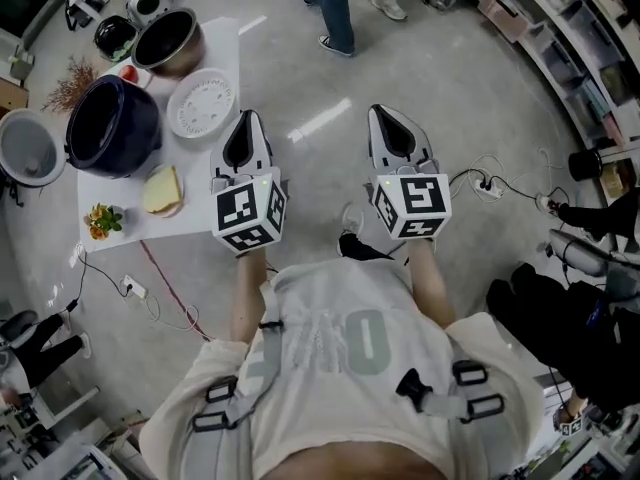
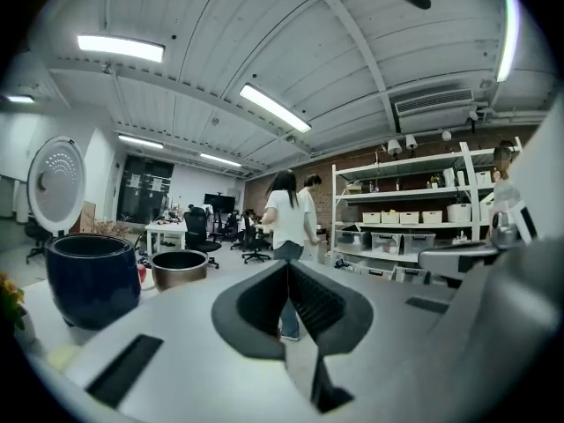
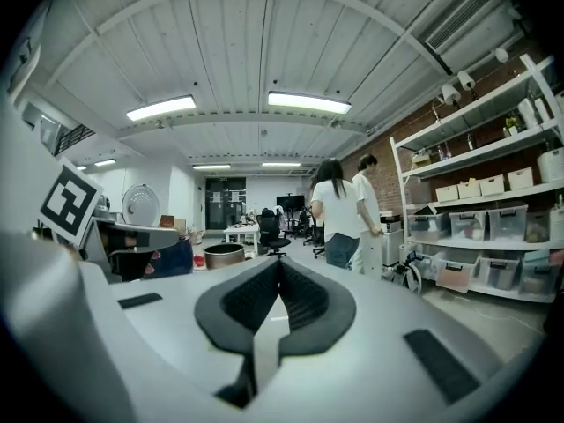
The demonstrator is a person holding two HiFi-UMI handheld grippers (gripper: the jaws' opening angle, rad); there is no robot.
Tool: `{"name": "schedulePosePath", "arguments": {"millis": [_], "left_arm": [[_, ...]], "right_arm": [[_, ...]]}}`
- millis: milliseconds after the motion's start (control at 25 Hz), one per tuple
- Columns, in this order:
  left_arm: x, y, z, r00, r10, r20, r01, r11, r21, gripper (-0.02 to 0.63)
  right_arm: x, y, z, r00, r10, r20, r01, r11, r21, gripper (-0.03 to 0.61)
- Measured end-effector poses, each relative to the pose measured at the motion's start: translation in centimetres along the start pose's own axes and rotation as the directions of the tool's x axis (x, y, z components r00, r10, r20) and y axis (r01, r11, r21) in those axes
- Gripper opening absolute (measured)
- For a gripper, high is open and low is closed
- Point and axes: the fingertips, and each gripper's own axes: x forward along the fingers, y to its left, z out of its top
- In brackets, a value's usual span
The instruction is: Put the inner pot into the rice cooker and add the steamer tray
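On the white table (image 1: 218, 50) at my left, the metal inner pot (image 1: 168, 41) stands empty just beyond the dark blue rice cooker (image 1: 112, 126), whose lid (image 1: 30, 148) is swung open. The white steamer tray (image 1: 203, 103) lies flat beside them, not in the cooker. My left gripper (image 1: 247, 120), near the table's edge by the tray, and my right gripper (image 1: 385, 116), out over the floor, each have their jaws pressed together on nothing, and farther off two people (image 3: 344, 214) stand by the shelves (image 3: 493, 210).
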Motion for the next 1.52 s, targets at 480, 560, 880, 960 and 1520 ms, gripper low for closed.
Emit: {"name": "schedulePosePath", "arguments": {"millis": [480, 560, 880, 960, 1520], "left_arm": [[11.1, -1.2, 0.7, 0.997, 0.078, -0.002, -0.078, 0.997, -0.013, 0.021], [11.6, -1.5, 0.9, 0.997, 0.082, -0.002, -0.082, 0.997, -0.005, 0.021], [11.4, -1.1, 0.8, 0.993, 0.122, -0.002, -0.122, 0.992, 0.024, 0.021], [11.2, -0.4, 0.7, 0.990, 0.139, 0.001, -0.139, 0.990, 0.019, 0.021], [12.9, 6.8, 1.5, 0.959, 0.272, 0.081, -0.272, 0.962, -0.016, 0.021]], "right_arm": [[8.9, -8.1, 0.2, 0.996, 0.081, -0.035, -0.082, 0.996, -0.019, 0.008], [9.6, -8.5, 0.2, 0.995, 0.089, -0.034, -0.089, 0.996, -0.013, 0.008], [10.4, -7.8, -0.2, 0.991, 0.129, -0.027, -0.129, 0.992, 0.001, 0.008], [10.4, -7.0, -0.4, 0.988, 0.149, -0.025, -0.149, 0.989, 0.001, 0.008], [18.8, -1.7, 1.6, 0.944, 0.330, -0.001, -0.327, 0.936, -0.127, 0.008]]}}
